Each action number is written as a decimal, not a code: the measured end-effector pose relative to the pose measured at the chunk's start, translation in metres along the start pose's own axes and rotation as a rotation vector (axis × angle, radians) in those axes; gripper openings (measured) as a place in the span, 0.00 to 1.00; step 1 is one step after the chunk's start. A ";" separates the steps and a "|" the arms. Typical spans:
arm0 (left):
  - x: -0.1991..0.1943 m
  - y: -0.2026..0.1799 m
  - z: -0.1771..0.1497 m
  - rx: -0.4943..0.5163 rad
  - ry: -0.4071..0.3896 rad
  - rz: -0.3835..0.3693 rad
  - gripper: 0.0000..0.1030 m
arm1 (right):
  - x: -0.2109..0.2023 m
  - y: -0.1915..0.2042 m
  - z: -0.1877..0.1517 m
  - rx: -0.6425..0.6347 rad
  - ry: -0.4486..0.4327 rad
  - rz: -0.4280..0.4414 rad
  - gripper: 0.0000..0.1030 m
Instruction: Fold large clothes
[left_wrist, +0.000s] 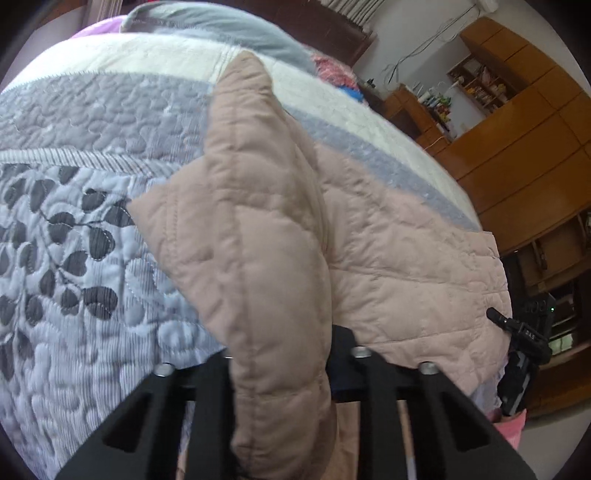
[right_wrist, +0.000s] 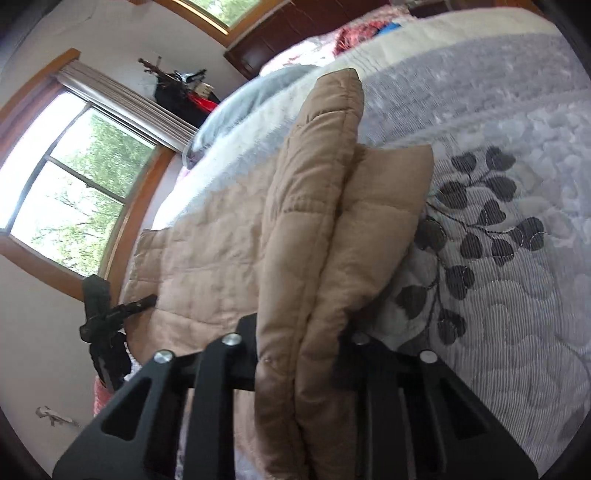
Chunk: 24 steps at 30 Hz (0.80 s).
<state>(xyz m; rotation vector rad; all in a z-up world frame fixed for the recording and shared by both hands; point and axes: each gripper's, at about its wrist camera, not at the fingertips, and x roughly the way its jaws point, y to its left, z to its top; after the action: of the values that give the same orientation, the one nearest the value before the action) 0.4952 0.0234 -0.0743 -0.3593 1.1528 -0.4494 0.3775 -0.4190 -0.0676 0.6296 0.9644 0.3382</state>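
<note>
A tan quilted padded garment (left_wrist: 406, 266) lies on the bed, and each gripper holds up a fold of it. My left gripper (left_wrist: 280, 369) is shut on a thick raised fold (left_wrist: 251, 221) that stands up between its fingers. My right gripper (right_wrist: 303, 354) is shut on a doubled fold of the same garment (right_wrist: 317, 206). The rest of the garment lies flat to the left in the right wrist view (right_wrist: 207, 258). Each gripper shows at the garment's edge in the other's view: the right one (left_wrist: 517, 336), the left one (right_wrist: 110, 317). The fingertips are hidden in the fabric.
The bed has a grey and cream quilted cover with dark leaf prints (left_wrist: 74, 240) (right_wrist: 498, 240). Grey and pink bedding (left_wrist: 229, 26) lies at the headboard. Wooden cabinets (left_wrist: 517, 129) stand beyond the bed in the left wrist view; a window (right_wrist: 74, 177) stands beside the bed in the right wrist view.
</note>
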 end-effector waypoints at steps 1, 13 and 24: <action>-0.009 -0.007 -0.003 0.011 -0.014 -0.011 0.16 | -0.009 0.007 -0.002 -0.014 -0.008 0.003 0.17; -0.158 -0.052 -0.091 0.166 -0.166 -0.060 0.13 | -0.110 0.105 -0.075 -0.218 -0.044 0.068 0.17; -0.194 -0.017 -0.208 0.142 -0.136 0.004 0.15 | -0.116 0.107 -0.196 -0.197 0.054 0.115 0.17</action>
<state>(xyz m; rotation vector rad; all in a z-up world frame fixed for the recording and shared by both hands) 0.2346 0.1004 0.0109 -0.2604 0.9836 -0.4932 0.1506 -0.3307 -0.0044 0.4991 0.9350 0.5479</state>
